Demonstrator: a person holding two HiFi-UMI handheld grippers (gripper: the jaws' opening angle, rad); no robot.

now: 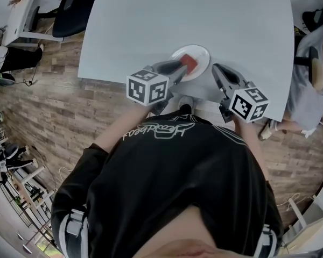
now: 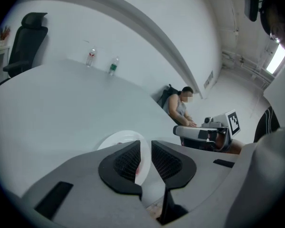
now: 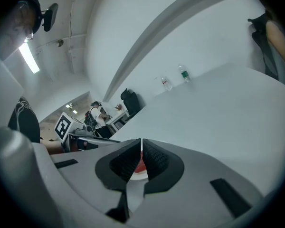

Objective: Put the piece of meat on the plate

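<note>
Wood-plank flooring (image 1: 54, 117) runs under one large pale-grey tabletop (image 1: 177, 15) with a curved edge, in a white-walled room lit by a ceiling strip light (image 3: 28, 58). A black office chair (image 2: 26, 42) stands at the tabletop's far side. Two small bottles stand well apart from the work, near the far edge: one with a red label (image 2: 90, 57) and one with a green label (image 2: 113, 66).

One white plate (image 1: 202, 51) sits close to the near edge of the tabletop. One red piece of meat (image 1: 189, 62) lies on it, toward the plate's near-left side.

Two tools are in view, each carrying one cube with square markers. The left tool (image 1: 182, 67) points at the plate with its tips just beside the meat; whether they touch it cannot be made out from above. In the left gripper view its jaws stand a little spread with nothing between the pads, and only the plate's rim shows through the gap. The right tool (image 1: 216, 70) hovers just right of the plate. In the right gripper view its jaws are pressed together at the tips, pinching nothing, with the meat and plate visible beyond them.

Two other people show: one seated (image 2: 183, 103) beyond the tabletop's corner, another at the head view's right edge (image 1: 312, 63).
</note>
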